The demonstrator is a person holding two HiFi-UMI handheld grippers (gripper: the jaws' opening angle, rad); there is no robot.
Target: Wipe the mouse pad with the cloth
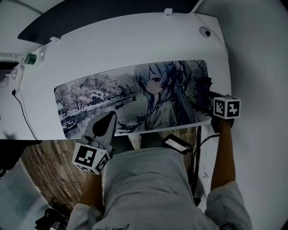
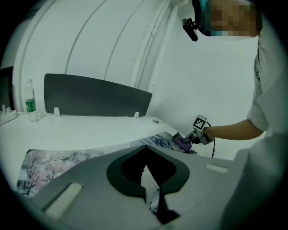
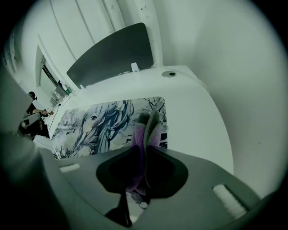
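A long mouse pad [image 1: 117,96] printed with an anime girl and snowy trees lies across the white desk [image 1: 112,49]. My right gripper [image 1: 208,99] is at the pad's right end, shut on a purple cloth [image 1: 203,93] that rests on the pad. In the right gripper view the cloth [image 3: 150,128] stands folded between the jaws over the mouse pad [image 3: 99,121]. My left gripper [image 1: 109,117] is shut with nothing in it, at the pad's near edge left of centre. From the left gripper [image 2: 145,148] view, the right gripper [image 2: 188,139] and cloth [image 2: 181,142] show far off.
A water bottle [image 1: 28,58] stands at the desk's far left corner. A dark partition [image 1: 112,13] runs along the back edge. A cable [image 1: 22,112] hangs off the left side. A small black device [image 1: 176,143] sits below the near edge. A grommet [image 1: 204,31] is at the back right.
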